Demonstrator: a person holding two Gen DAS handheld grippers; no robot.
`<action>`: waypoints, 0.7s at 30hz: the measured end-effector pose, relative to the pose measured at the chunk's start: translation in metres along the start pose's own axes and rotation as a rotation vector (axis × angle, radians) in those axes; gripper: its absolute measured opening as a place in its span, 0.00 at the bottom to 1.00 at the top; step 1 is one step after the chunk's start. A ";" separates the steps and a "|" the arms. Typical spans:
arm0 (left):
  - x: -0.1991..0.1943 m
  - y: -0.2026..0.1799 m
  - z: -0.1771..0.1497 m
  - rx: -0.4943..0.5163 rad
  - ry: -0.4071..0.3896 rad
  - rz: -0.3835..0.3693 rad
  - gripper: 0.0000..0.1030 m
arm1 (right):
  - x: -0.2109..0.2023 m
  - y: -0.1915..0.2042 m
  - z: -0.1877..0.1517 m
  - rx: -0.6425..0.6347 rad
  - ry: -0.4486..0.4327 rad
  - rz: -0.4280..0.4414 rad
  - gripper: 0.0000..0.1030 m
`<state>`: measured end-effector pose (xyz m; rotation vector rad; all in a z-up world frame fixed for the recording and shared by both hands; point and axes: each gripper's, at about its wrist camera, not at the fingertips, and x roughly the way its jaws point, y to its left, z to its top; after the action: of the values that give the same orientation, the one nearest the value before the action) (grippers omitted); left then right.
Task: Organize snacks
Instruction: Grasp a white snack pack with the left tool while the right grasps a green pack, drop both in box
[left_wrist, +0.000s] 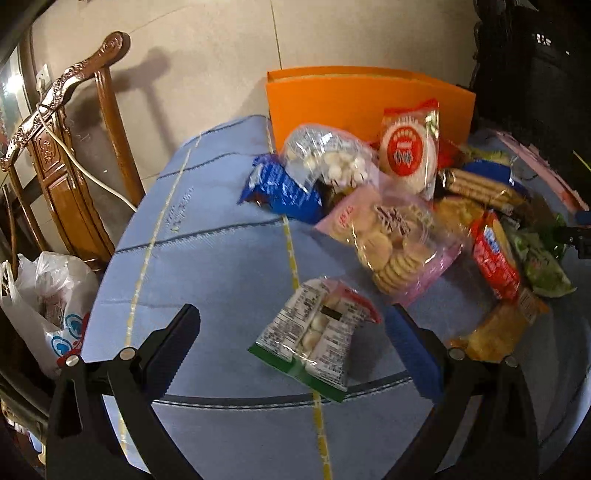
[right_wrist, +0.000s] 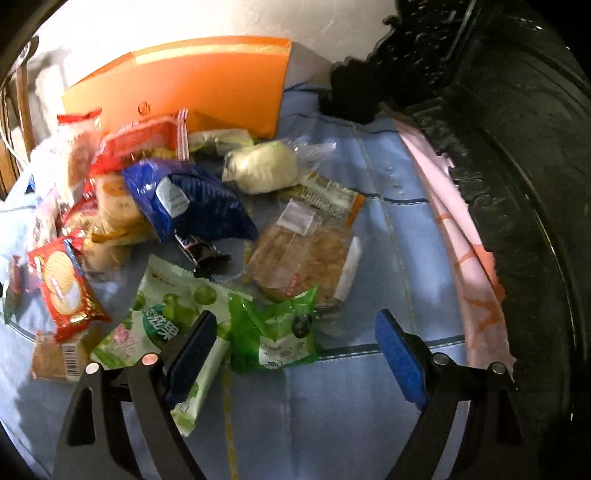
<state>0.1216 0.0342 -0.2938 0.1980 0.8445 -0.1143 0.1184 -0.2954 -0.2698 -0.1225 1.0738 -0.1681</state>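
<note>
A heap of snack packets lies on a blue cloth (left_wrist: 207, 258) in front of an orange box (left_wrist: 354, 99). My left gripper (left_wrist: 291, 325) stands open over a clear packet of white candies with a green edge (left_wrist: 317, 332), which lies between its spread fingers without touching them. Beyond it are a pink bag of round biscuits (left_wrist: 395, 243), a blue packet (left_wrist: 284, 188) and a red-and-white disc packet (left_wrist: 408, 151). My right gripper (right_wrist: 295, 332) is open above a small green packet (right_wrist: 277, 332); a larger green-and-white bag (right_wrist: 166, 314) lies partly under its left finger.
A carved wooden chair (left_wrist: 70, 166) and a white plastic bag (left_wrist: 48, 302) stand left of the table. A dark bulky object (right_wrist: 517, 184) and pink paper (right_wrist: 465, 240) line the right side. A clear-wrapped brown cake (right_wrist: 306, 254), a red biscuit packet (right_wrist: 66, 284) and the orange box (right_wrist: 192, 85) sit nearby.
</note>
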 end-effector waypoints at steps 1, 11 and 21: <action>0.004 -0.001 -0.001 0.004 0.003 0.005 0.96 | 0.004 0.001 -0.001 -0.002 0.009 0.004 0.82; 0.014 -0.008 0.001 0.062 0.038 -0.121 0.29 | -0.001 0.000 -0.005 0.019 0.041 0.108 0.36; -0.019 0.013 0.015 -0.027 -0.026 -0.183 0.28 | -0.048 -0.009 0.000 0.075 -0.065 0.186 0.36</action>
<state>0.1220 0.0442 -0.2680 0.0929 0.8372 -0.2763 0.0953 -0.2946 -0.2263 0.0399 1.0073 -0.0360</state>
